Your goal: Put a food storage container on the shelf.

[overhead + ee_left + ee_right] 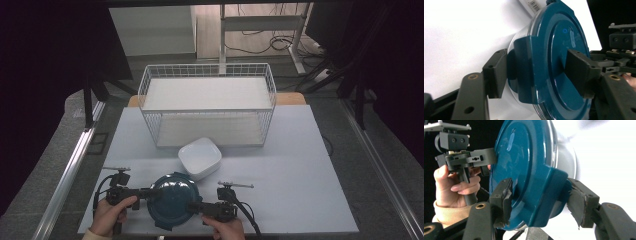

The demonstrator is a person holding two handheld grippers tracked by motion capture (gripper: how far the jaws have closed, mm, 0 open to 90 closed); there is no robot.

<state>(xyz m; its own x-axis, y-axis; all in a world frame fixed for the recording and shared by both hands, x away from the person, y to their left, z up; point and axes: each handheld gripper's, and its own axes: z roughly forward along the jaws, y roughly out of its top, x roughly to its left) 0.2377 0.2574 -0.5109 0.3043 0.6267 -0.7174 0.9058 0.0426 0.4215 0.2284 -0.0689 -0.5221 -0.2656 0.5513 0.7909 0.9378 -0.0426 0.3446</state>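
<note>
Near the bench's front edge, we had the left gripper and right gripper each clamped on a latch tab of the blue lidded container. Beyond lay a white bowl, then a wire basket.

White bowl just beyond blue lid, wire basket behind; table right side open
</note>
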